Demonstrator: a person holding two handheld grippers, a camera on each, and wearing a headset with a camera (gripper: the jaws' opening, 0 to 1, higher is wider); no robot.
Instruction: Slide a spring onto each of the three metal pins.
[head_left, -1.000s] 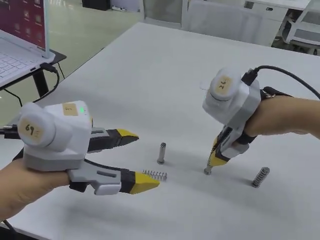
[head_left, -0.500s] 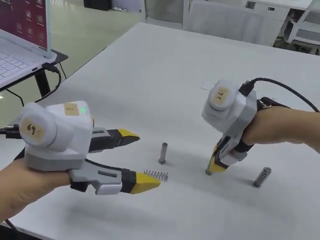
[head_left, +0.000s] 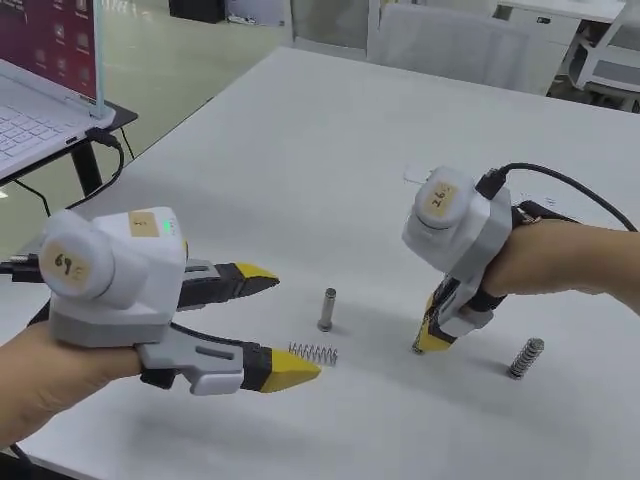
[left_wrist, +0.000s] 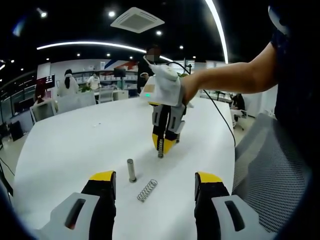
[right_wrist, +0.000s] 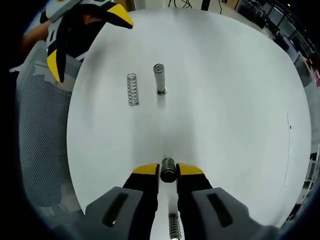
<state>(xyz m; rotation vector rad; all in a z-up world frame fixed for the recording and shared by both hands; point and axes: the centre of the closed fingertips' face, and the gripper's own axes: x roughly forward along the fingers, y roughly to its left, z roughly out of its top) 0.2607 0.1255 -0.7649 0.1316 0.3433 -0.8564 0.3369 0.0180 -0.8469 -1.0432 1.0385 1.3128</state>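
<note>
Your white table (head_left: 300, 130) carries a bare metal pin (head_left: 327, 308) standing upright near its middle. A loose spring (head_left: 312, 353) lies flat just on the near side of it, and a second spring (head_left: 525, 356) rests well off to the right.

The white tabletop (head_left: 330, 140) lies open across its far half. Between the left gripper (head_left: 297, 322), jaws spread, and the right gripper (head_left: 433, 340) (tips down at the table, closed on a small coil spring (right_wrist: 168, 170)) two things stand in the way: a short upright grey metal pin (head_left: 327, 308) and, near it, a thin steel spring (head_left: 313, 352) lying flat. A thicker grey spring (head_left: 524, 357) lies right of the right gripper, apart from it.
</note>
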